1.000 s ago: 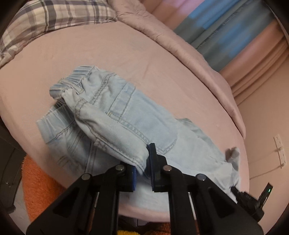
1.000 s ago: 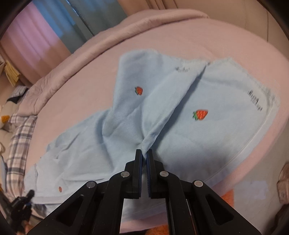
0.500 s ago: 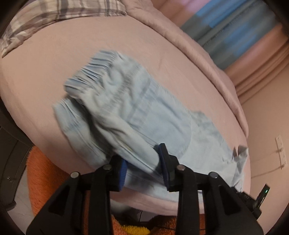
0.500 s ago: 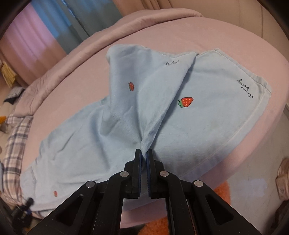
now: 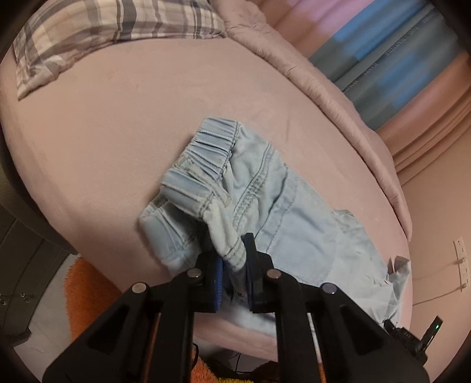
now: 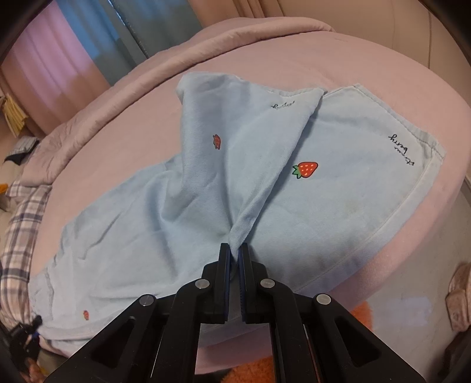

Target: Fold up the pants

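Observation:
Light blue denim pants (image 5: 282, 212) with an elastic waistband (image 5: 206, 147) lie on a pink bed (image 5: 117, 117). My left gripper (image 5: 234, 259) is shut on a fold of the waist end, lifted slightly. In the right wrist view the pants' legs (image 6: 338, 182), printed with red strawberries (image 6: 306, 169), are spread on the bed. My right gripper (image 6: 234, 253) is shut on a pinched fold of one leg, pulling it up into a ridge. The other gripper (image 6: 23, 338) shows at the far left edge.
A plaid pillow (image 5: 112, 26) lies at the bed's head. A rolled pink quilt (image 5: 338, 97) runs along the far side. An orange rug (image 5: 85, 291) lies on the floor below the bed edge. Curtains (image 5: 397, 53) hang behind. A wall socket (image 5: 460, 253) is at right.
My left gripper opened briefly, then closed again on the waist fold, which has bunched toward the legs. My right gripper has held its leg fold, and the legs look more spread.

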The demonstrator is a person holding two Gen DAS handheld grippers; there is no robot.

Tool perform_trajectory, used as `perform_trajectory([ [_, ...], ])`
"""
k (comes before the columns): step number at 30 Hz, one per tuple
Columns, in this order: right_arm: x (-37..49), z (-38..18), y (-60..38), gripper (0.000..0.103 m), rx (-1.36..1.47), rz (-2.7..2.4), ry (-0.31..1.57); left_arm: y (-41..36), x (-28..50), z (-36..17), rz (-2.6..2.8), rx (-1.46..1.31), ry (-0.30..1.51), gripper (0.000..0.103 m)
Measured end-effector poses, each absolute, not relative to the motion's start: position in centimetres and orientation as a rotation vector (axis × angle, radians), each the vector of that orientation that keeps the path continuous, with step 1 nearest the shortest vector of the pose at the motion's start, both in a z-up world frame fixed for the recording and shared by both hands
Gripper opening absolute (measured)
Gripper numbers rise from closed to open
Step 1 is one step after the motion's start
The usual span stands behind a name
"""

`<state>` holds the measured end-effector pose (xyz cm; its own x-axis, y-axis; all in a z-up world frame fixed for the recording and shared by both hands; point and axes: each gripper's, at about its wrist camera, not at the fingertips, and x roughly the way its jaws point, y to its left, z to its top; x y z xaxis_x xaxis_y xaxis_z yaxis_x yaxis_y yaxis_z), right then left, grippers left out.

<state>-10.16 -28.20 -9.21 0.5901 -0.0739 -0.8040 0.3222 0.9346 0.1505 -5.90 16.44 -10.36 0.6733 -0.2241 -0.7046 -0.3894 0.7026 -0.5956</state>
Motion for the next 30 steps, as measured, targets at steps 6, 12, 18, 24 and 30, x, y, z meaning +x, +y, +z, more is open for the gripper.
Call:
perform_trajectory([
  [6, -11.3, -7.3, -27.6, 0.004, 0.239, -0.226, 0.881, 16.4, -6.4, -11.8, 0.101, -0.767, 0.931, 0.013],
  [12, -10.3, -9.7, -28.3, 0.004, 0.264, -0.26, 0.956, 16.1, -5.3, -12.5, 0.097, -0.697, 0.979, 0.016],
  [18, -9.9, -9.9, -27.6, 0.004, 0.176, -0.27, 0.957, 17.0, -5.4, -13.2, 0.077, -0.759, 0.99, 0.017],
  [24, -9.9, -10.0, -27.6, 0.004, 0.172, -0.281, 0.952, 17.0, -5.4, -13.1, 0.077, -0.753, 0.991, 0.017],
  [30, -9.8, -10.2, -27.3, 0.004, 0.19, -0.279, 0.951, 17.1, -5.4, -13.0, 0.075, -0.75, 0.991, 0.018],
])
